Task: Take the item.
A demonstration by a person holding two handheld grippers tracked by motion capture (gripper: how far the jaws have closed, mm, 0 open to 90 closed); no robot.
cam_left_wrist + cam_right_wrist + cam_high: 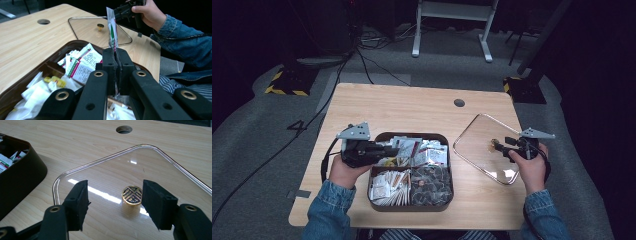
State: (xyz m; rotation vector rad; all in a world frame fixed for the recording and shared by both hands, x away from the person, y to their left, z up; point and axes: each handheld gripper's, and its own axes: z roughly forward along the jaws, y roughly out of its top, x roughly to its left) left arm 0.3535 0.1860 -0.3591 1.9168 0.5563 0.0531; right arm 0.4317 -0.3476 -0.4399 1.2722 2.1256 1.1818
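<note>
Left gripper view showed the left gripper [115, 67] clenched on a red, green and white sachet [112, 30], held upright above the brown compartment box [15, 88] of packets. The right gripper [114, 202] hung released over the glass lid [160, 162], its jaws either side of the gold knob [132, 195], on the counter [75, 142].

Dark lab, cabled grey floor [272, 150], hazard-taped stand bases [287, 82]
</note>
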